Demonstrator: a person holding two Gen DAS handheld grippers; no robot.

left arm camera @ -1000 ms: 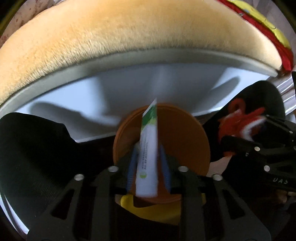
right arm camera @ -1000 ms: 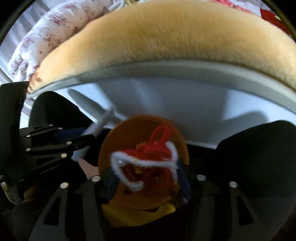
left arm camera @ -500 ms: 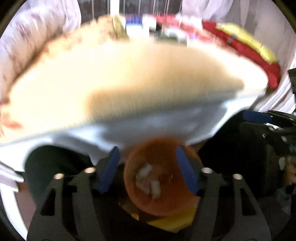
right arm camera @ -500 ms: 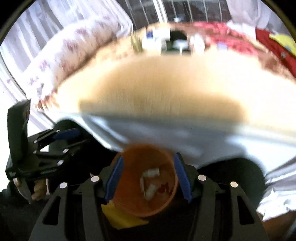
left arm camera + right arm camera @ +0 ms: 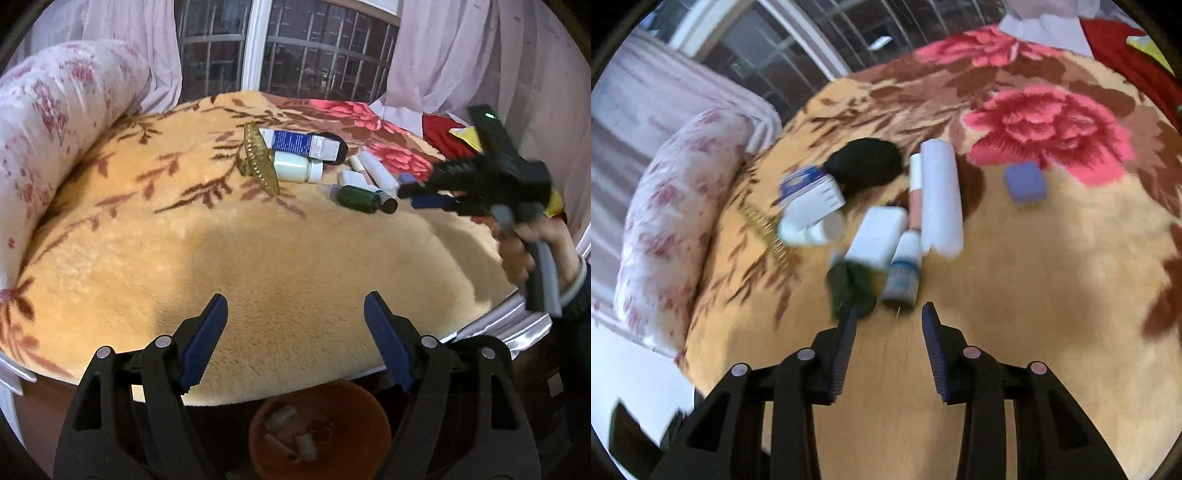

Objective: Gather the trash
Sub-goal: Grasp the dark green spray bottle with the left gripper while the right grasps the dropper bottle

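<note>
Both grippers have lifted from the orange bin (image 5: pixel 319 430), tube and red scrap dropped inside, so the left gripper (image 5: pixel 295 317), just widened, and narrowing right gripper (image 5: pixel 889 325) hold nothing, aimed at the bottles (image 5: pixel 901 269) on the blanket (image 5: pixel 258 251).

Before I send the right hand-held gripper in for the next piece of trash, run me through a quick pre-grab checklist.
1. Right hand-held gripper empty: ok, nothing between its fingers; they have just been closing, so reopen them if needed.
2. Left hand-held gripper empty: ok, jaws wide after just opening.
3. Target within approach: ok, the green bottle and the small capped bottle lie just ahead of the right fingertips.
4. Target isolated: not ok, both touch the white box in a tight cluster.
5. Orange bin ready: ok, open below the bed edge, some trash inside.
6. Picture sharpness: not ok, right view is motion-blurred.
</note>
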